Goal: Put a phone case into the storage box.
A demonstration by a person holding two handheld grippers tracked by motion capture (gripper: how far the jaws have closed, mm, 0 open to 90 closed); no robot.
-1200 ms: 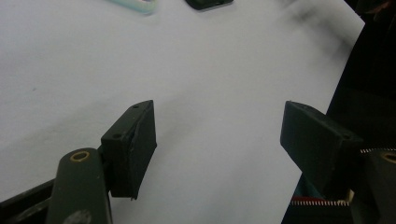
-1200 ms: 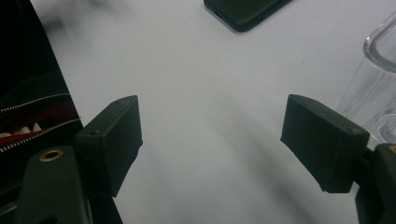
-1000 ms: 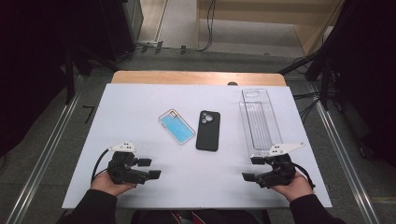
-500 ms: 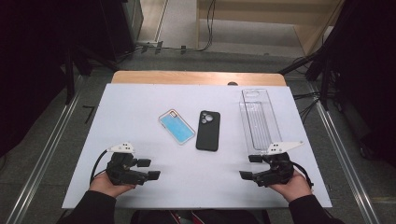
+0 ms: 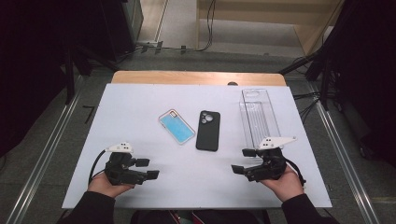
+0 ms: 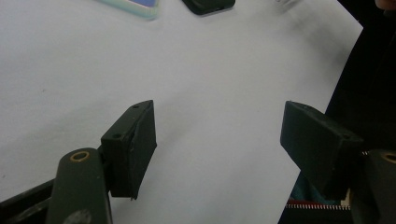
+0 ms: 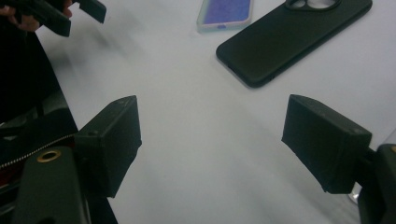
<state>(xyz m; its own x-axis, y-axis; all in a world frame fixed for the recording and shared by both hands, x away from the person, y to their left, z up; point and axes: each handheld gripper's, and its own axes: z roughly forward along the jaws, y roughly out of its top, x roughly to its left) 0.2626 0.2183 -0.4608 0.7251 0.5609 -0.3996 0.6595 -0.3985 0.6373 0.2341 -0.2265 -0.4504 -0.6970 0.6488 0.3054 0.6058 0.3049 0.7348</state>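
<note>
Grippers both w/ jaws apart & empty: our right gripper has lifted toward the black phone case, left gripper idle, so pickup's starting.

High view up above the near side of the white table, looking forward and down, far off, left gripper view low and close behind its own jaws, right gripper view the same, both seeing the black phone case and blue phone case ahead.

Black phone case flat, camera cutout up, just beside blue case, mid-table.
</note>
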